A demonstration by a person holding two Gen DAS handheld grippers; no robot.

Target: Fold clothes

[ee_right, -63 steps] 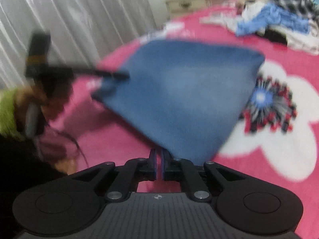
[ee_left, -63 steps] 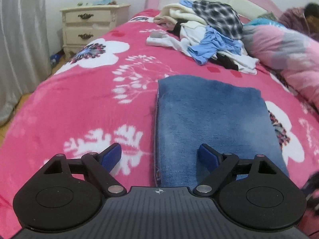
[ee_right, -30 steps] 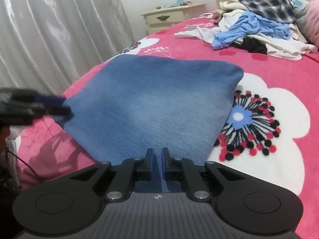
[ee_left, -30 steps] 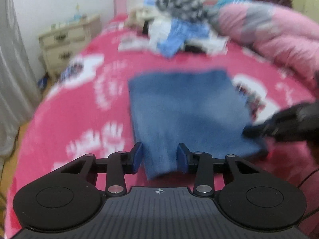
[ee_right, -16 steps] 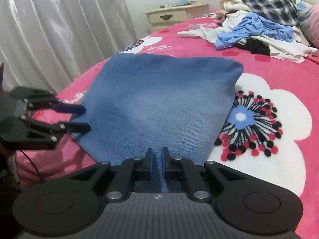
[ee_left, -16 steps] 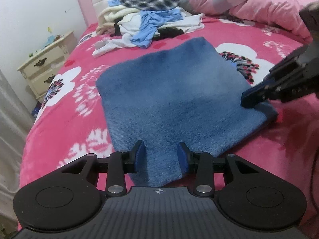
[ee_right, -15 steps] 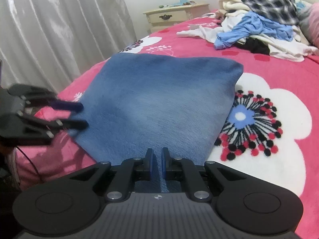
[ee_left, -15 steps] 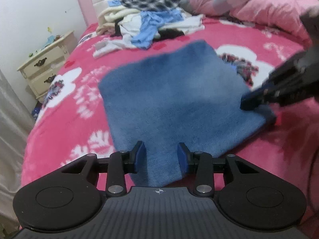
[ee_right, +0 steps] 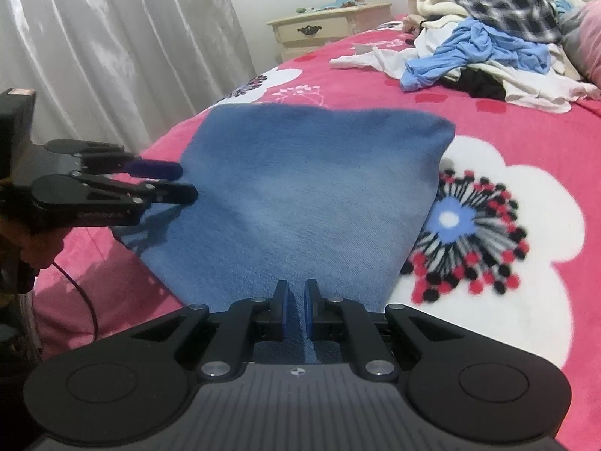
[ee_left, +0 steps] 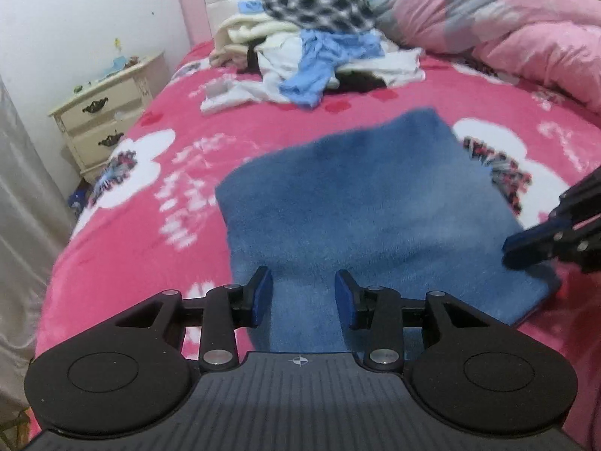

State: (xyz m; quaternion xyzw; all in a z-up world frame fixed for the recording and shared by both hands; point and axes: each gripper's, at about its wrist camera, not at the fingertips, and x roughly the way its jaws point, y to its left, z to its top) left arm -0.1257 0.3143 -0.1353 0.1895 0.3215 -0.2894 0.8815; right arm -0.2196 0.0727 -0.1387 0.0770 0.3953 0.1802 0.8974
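No legible text, label, brand or number anywhere in either view.

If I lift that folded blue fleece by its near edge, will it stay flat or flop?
The blue fleece will probably flop: it looks soft and thick, lying in rounded folds on the pink bedspread. Its layers may slide apart, since the left gripper is open. Its fuzzy nap likely grips well.

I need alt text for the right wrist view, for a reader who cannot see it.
The right gripper pinches the near edge of a folded blue cloth on a pink bed. The left gripper, open, is at its left edge; unfolded clothes lie behind.
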